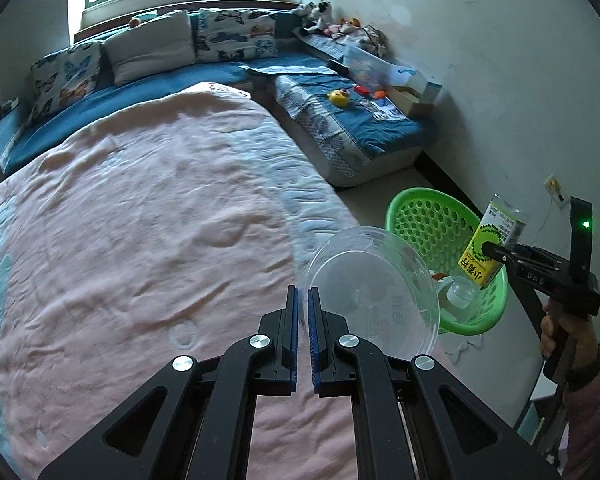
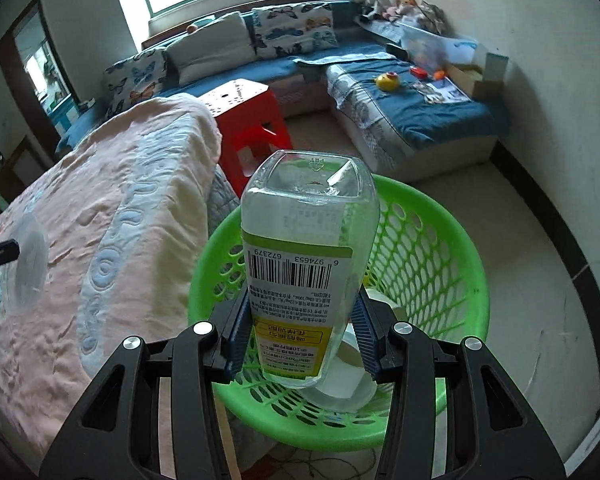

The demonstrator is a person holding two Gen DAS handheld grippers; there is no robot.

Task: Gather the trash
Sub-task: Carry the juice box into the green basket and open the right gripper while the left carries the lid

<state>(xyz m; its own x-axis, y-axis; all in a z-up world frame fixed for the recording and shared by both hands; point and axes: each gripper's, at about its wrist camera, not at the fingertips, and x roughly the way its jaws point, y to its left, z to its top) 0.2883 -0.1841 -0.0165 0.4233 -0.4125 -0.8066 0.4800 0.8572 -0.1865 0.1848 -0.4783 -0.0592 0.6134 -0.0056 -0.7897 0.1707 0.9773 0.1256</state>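
Note:
My left gripper [image 1: 303, 304] is shut on the rim of a clear round plastic lid [image 1: 374, 292], held over the right edge of the pink bed [image 1: 140, 220]. In the right wrist view the same lid [image 2: 30, 268] shows at the far left, over the bed. My right gripper [image 2: 304, 328] is shut on a clear bottle [image 2: 308, 240] with a yellow-green label, its flat base pointing away from the camera. The bottle hangs above the green plastic basket [image 2: 460, 240] on the floor. The left wrist view shows that bottle [image 1: 496, 240] over the basket [image 1: 432, 224]. Clear and white items lie in the basket.
A red stool [image 2: 252, 128] stands between the bed and the blue corner sofa [image 2: 420, 112], which carries cushions, a yellow toy [image 2: 387, 81] and a cardboard box [image 2: 476, 80]. A white wall [image 1: 500, 100] runs close behind the basket. A person's hand [image 1: 564, 332] holds the right gripper.

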